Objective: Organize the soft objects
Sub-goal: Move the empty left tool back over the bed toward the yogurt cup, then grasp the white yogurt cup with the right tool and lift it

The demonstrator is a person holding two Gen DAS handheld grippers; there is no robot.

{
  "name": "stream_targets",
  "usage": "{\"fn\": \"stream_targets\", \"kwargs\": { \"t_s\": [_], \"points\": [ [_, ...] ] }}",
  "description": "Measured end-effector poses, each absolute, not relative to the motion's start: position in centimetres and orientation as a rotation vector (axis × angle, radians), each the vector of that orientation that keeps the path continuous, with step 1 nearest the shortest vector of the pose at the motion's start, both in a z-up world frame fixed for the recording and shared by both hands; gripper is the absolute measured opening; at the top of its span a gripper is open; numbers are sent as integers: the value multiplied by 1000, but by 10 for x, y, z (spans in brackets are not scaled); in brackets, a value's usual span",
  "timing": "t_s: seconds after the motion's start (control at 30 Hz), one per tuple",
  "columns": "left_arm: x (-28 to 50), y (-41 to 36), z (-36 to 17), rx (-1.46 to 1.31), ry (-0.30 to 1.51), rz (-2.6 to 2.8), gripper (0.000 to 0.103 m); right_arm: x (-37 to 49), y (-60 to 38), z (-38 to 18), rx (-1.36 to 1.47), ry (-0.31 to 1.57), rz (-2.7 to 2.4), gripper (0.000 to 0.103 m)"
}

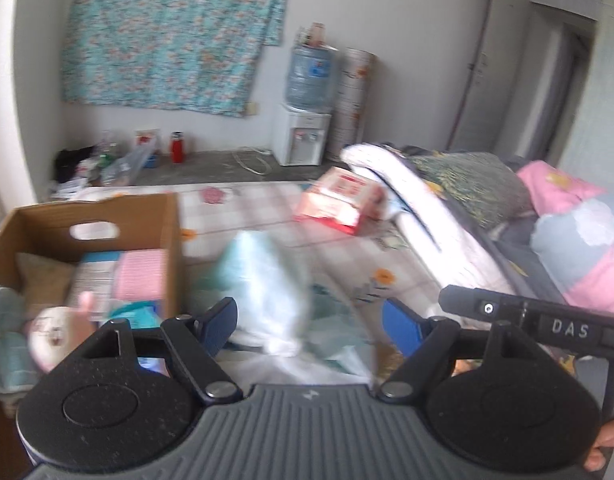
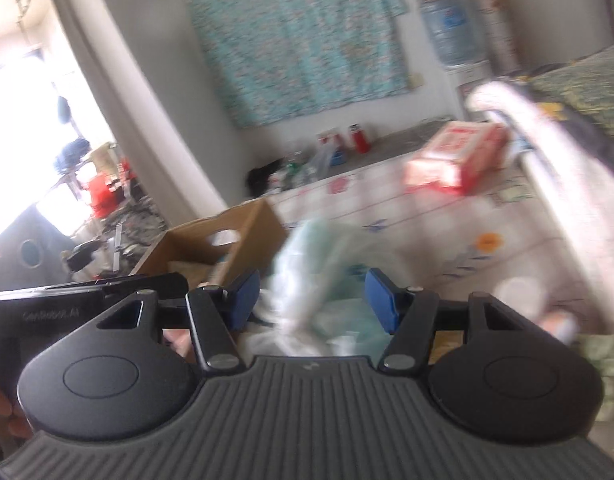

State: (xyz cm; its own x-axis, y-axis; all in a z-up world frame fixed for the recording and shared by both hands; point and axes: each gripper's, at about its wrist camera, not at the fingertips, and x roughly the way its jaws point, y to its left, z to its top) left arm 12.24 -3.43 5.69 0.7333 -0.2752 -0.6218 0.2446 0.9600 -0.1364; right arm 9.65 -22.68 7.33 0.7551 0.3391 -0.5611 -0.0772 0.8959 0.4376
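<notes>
A blurred pale-teal and white soft bundle (image 1: 267,280) lies on the floral bed sheet (image 1: 267,208), right of a brown cardboard box (image 1: 99,216). The box holds a pink cloth (image 1: 141,276) and other soft items. My left gripper (image 1: 311,320) is open, its blue pads either side of the bundle's near end. My right gripper (image 2: 313,300) is open too, with the same bundle (image 2: 319,264) between its pads. The box shows at the left in the right wrist view (image 2: 227,228). A red and white packet (image 1: 339,200) lies farther back on the sheet.
Folded white bedding (image 1: 411,196) and pink and grey pillows (image 1: 579,232) lie at the right. A water dispenser (image 1: 303,120) stands by the far wall. Bottles and clutter (image 1: 107,160) sit on the floor behind the bed. The other gripper's black body (image 1: 547,320) is at the right.
</notes>
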Motion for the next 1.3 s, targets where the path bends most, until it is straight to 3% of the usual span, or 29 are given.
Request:
{"fn": "stream_targets", "kwargs": {
  "t_s": [0.43,0.93,1.03,1.07,1.3],
  "points": [
    [145,-128,-35,-26,864,-395,80,124,-317,-3,334,842,56,59],
    [156,-118,-34,-76,869,-361,80,168,-301,-50,248,937,85,63],
    [157,-117,-34,-76,867,-357,80,170,-301,-54,259,935,97,58],
    [157,-117,-34,-75,865,-356,80,170,-301,-55,274,933,105,51],
    [155,-115,-34,-65,849,-351,80,180,-311,-55,387,911,103,49]
  ]
}}
